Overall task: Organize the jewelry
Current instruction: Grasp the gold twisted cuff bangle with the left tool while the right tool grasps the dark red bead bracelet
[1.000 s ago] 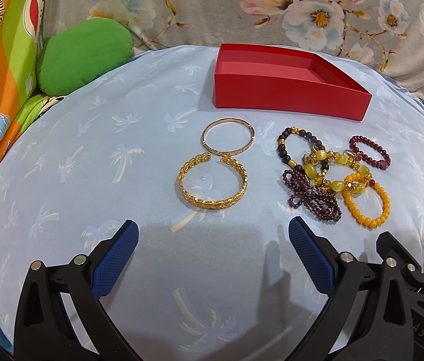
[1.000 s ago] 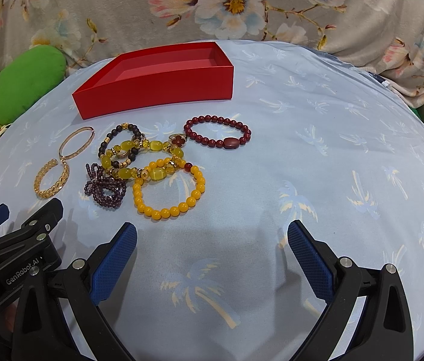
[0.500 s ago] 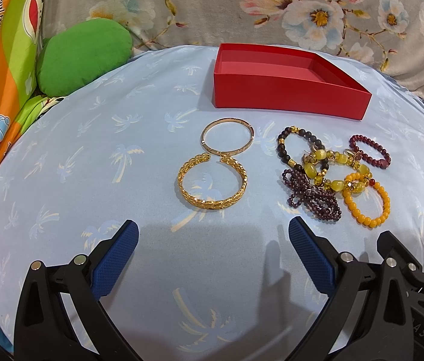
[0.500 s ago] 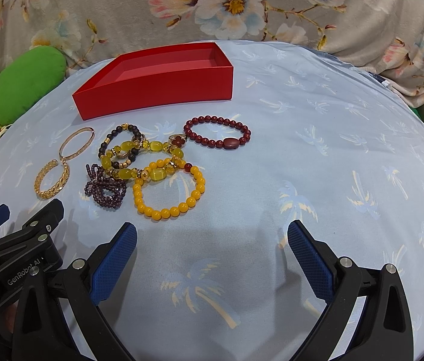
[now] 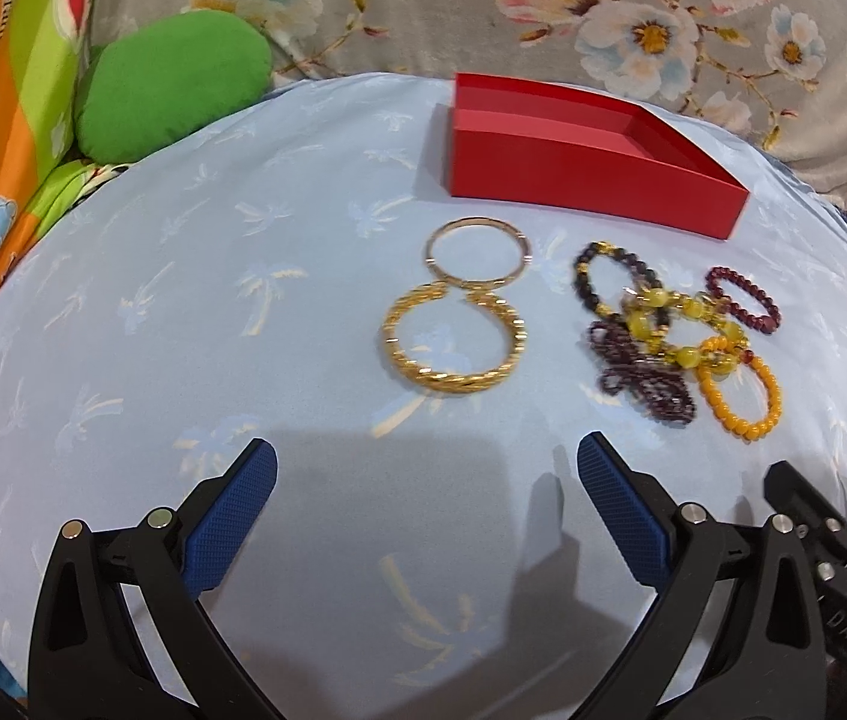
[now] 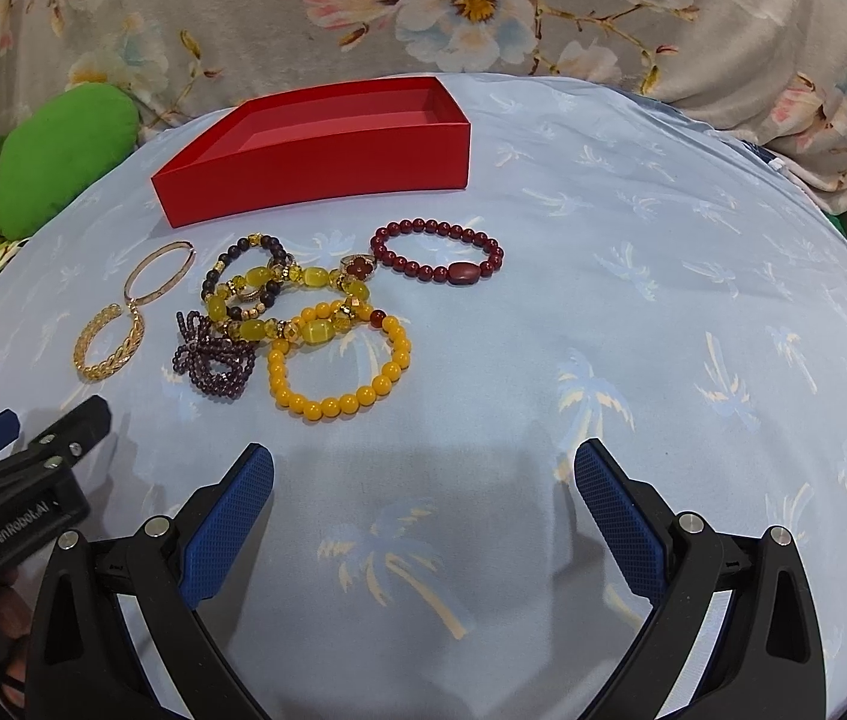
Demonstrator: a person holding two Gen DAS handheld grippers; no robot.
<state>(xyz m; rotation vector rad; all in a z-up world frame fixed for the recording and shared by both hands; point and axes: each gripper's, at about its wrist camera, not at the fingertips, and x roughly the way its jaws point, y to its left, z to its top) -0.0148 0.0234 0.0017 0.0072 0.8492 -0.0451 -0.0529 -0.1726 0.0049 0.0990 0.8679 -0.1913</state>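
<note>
Here both pairs of fingers — left gripper (image 5: 426,483), right gripper (image 6: 423,483) — gape wide, holding nothing.

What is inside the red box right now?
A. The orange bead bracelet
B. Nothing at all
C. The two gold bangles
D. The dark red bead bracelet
B. The red box shows only its bare inside, while the orange bead bracelet, both gold bangles and the dark red bead bracelet all lie on the blue cloth in front of it.
</note>
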